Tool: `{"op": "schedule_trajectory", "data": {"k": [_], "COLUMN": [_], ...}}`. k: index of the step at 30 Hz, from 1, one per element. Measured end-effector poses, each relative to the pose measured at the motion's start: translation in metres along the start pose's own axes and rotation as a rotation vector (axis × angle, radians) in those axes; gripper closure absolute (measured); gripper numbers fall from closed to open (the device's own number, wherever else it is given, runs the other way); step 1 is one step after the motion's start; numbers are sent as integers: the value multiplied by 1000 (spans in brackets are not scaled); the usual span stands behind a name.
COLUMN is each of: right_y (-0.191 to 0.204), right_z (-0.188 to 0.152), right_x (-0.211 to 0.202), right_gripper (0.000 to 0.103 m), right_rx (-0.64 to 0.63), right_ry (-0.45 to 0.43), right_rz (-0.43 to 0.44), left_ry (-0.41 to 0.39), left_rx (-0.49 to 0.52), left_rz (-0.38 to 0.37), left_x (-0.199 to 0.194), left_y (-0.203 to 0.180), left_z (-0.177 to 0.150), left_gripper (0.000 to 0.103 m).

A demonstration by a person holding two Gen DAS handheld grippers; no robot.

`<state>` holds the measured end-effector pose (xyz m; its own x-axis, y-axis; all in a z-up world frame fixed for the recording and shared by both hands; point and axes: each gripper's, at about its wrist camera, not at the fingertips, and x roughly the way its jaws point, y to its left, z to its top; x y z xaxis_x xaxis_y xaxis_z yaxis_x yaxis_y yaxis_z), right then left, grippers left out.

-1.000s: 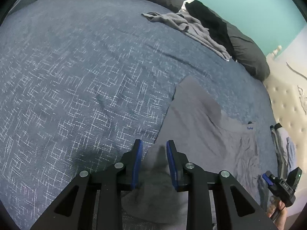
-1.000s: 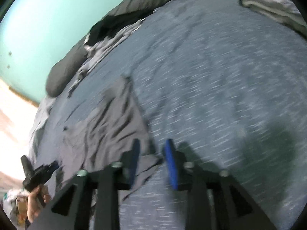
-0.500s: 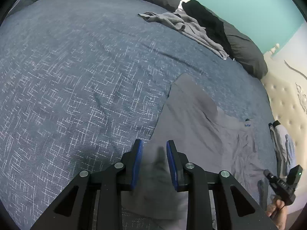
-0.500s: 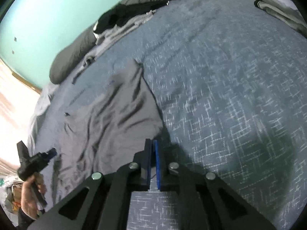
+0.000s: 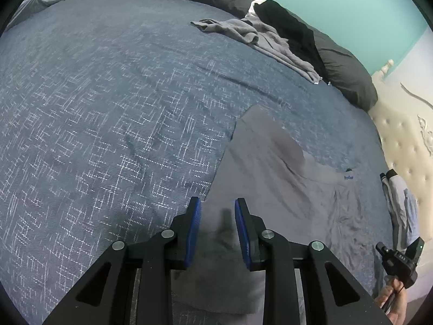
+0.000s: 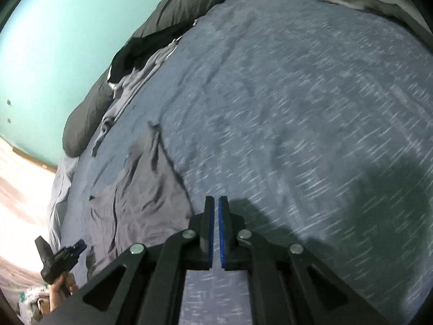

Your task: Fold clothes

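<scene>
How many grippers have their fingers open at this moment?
1. The left gripper is open, over the near edge of the grey garment. The right gripper is shut, with nothing visible between its pads, beside that garment, over the blue bedspread.

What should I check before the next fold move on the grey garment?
1. Left claw open over the grey garment: ok.
2. Right claw shut: ok; holding cloth: cannot tell.
3. Garment spread flat: not ok, wrinkled on one side.
4. Blue bedspread bare beside the garment: ok.
5. Crumpled grey clothes by the dark pillow apart from the garment: ok.
</scene>
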<state>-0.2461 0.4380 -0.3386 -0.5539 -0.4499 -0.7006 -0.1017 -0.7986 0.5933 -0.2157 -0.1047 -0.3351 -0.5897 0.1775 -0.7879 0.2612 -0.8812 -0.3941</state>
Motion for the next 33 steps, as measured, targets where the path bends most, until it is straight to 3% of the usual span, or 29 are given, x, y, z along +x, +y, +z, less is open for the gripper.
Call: {"op": "schedule_trajectory", "data": {"k": [9, 10, 11, 13, 16, 22, 26, 33], "right_y": [10, 14, 18, 24, 35, 63, 74, 95], "right_z": [0, 1, 1, 2, 3, 14, 28, 51], "right_x": [9, 9, 9, 8, 7, 14, 21, 44], "right_gripper": [97, 92, 77, 57, 56, 42, 39, 26], "right_rx": [-10, -22, -33, -54, -88, -164, -145, -206], "right_ry": [20, 21, 16, 6, 3, 21, 33, 84], "right_rz": [40, 48, 58, 78, 112, 103, 119, 78], "left_ry": [-5, -11, -18, -23, -36, -19, -24, -13], "left_rx": [29, 39, 47, 58, 90, 135, 144, 165], "left_rz": [-6, -8, -5, -11, -15, -26, -38, -59], "left_x": [16, 17, 19, 24, 32, 50, 56, 69], "left_y": [-9, -10, -12, -16, -26, -32, -34, -38], "left_z": [23, 26, 30, 39, 53, 68, 76, 81], "left_gripper": [74, 74, 74, 74, 74, 68, 66, 64]}}
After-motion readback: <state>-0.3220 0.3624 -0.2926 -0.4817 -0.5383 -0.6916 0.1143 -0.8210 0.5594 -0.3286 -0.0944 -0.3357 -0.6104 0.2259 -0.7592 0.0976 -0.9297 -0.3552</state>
